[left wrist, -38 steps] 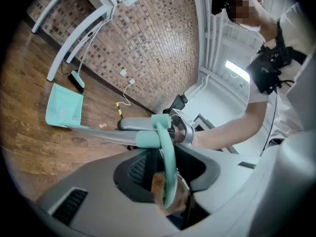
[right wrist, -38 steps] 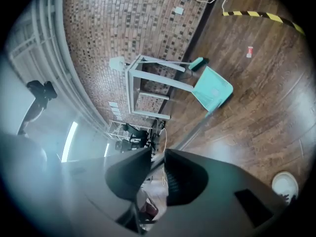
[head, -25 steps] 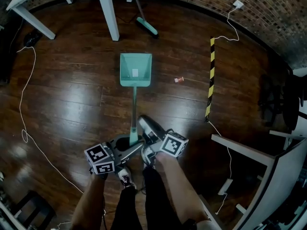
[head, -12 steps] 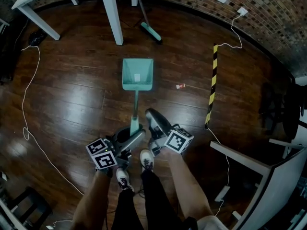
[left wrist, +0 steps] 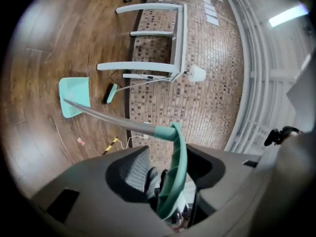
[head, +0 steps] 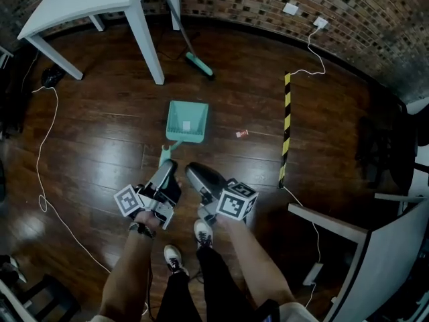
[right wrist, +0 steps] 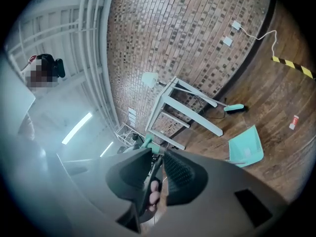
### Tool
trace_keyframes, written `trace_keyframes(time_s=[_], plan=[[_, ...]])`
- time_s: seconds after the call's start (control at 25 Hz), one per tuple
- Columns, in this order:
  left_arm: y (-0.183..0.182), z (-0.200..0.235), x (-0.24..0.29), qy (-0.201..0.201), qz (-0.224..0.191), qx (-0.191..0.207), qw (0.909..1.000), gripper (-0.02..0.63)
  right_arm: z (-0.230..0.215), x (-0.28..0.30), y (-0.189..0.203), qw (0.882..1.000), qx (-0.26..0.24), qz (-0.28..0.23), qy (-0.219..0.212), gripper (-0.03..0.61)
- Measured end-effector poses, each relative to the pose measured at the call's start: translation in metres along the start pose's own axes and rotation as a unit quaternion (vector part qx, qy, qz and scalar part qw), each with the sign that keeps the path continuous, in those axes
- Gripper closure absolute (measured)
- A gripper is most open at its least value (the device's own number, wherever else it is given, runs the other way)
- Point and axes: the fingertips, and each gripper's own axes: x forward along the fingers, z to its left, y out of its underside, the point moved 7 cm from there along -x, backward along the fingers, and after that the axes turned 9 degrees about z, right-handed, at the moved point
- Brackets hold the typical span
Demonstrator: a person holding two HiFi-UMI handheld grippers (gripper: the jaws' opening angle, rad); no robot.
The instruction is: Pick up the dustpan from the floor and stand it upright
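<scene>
We are holding the teal plastic dustpan [head: 186, 121] tilted, its scoop resting on the dark wooden floor [head: 100, 133] ahead of both grippers. The right gripper [head: 194, 174] is pinching the thin grey handle [left wrist: 108, 117] between narrow jaws. Just beside it, the left gripper [head: 167, 170] is opening its jaws around the teal loop grip [left wrist: 177, 172].

Handle end of teal plastic dustpan [head: 186, 121] hidden behind left gripper [head: 167, 168]. Small red-white floor scrap [head: 242, 133]: too small to identify.
</scene>
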Motion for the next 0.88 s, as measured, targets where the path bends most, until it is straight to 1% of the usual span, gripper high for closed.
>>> trace_keyframes(time_s=[0.04,0.2,0.24,0.32,0.4,0.48,0.52,0.56,0.6,0.64,0.72,0.88], plan=[[-0.004,-0.003,0.004,0.001,-0.002,-0.005,1.0,0.388,0.006,-0.002,-0.005,1.0,-0.004,-0.001,-0.004,0.522],[-0.016,-0.007,0.01,-0.022,0.011,0.019,0.9995,0.384,0.021,-0.012,-0.017,1.0,-0.017,-0.01,-0.009,0.522],[-0.018,-0.006,0.01,-0.032,0.007,0.02,0.9993,0.362,0.022,-0.015,-0.018,1.0,-0.019,-0.012,-0.007,0.522],[-0.02,-0.002,0.006,-0.055,-0.008,0.015,0.9984,0.274,0.024,-0.021,-0.019,1.0,-0.022,-0.015,-0.004,0.522],[-0.019,0.002,0.002,-0.068,-0.022,0.006,0.9974,0.247,0.023,-0.026,-0.02,1.0,-0.021,-0.02,-0.002,0.522],[-0.02,0.005,-0.002,-0.077,-0.031,-0.008,0.9966,0.196,0.023,-0.029,-0.02,1.0,-0.02,-0.022,-0.001,0.522],[-0.021,0.006,-0.003,-0.079,-0.031,-0.012,0.9964,0.141,0.024,-0.029,-0.021,1.0,-0.02,-0.022,-0.002,0.522],[-0.022,0.006,-0.004,-0.078,-0.027,-0.012,0.9965,0.103,0.026,-0.029,-0.022,1.0,-0.02,-0.023,-0.003,0.522],[-0.023,0.004,-0.004,-0.075,-0.019,-0.009,0.9969,0.079,0.027,-0.028,-0.023,0.999,-0.02,-0.024,-0.005,0.522],[-0.023,0.002,-0.005,-0.072,-0.012,-0.006,0.9973,0.067,0.028,-0.027,-0.024,0.999,-0.02,-0.027,-0.008,0.522],[-0.021,-0.001,-0.007,-0.064,-0.004,-0.001,0.9979,0.067,0.03,-0.026,-0.025,0.999,-0.02,-0.031,-0.011,0.522],[-0.02,-0.006,-0.017,-0.062,-0.006,0.018,0.9979,0.067,0.037,-0.021,-0.025,0.999,-0.021,-0.033,-0.017,0.522]])
